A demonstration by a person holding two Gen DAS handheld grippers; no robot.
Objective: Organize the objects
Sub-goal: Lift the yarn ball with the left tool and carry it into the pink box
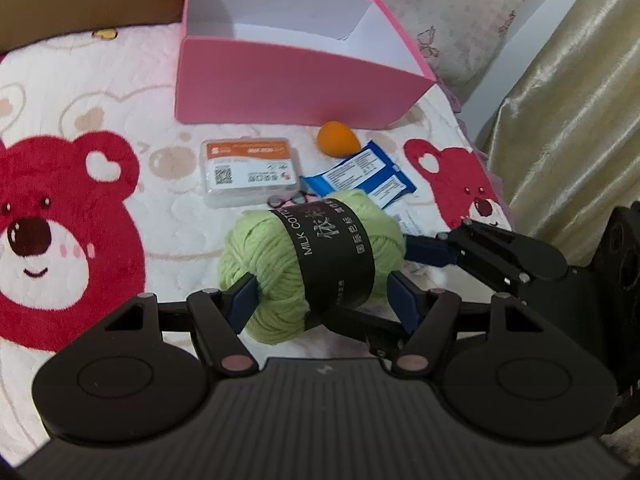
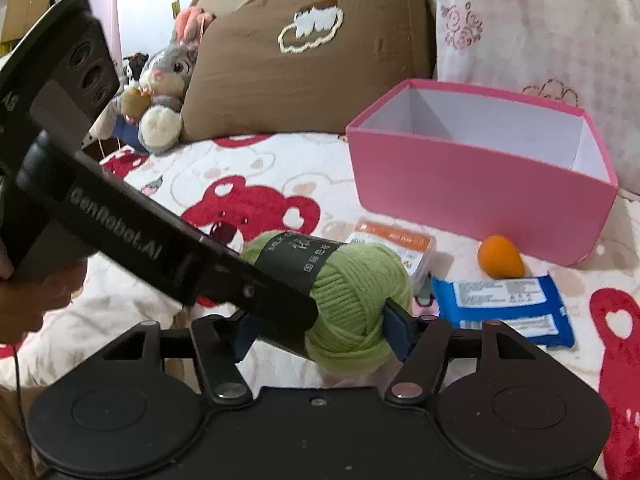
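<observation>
Yarn ball (image 1: 308, 264) sits clamped in the left claw (image 1: 320, 296), lifted for the pink box (image 1: 280, 80) beyond; the right claw (image 2: 320, 328) looks loosened around it.

One yarn ball (image 1: 312, 264); one pink box (image 1: 296, 76); one clear case (image 1: 250, 172); one orange sponge (image 1: 338, 139); two blue packets (image 2: 504, 300); two grippers.

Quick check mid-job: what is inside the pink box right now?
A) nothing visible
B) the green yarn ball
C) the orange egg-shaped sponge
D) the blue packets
A: the pink box shows only bare white walls, while the yarn ball sits outside it.
</observation>
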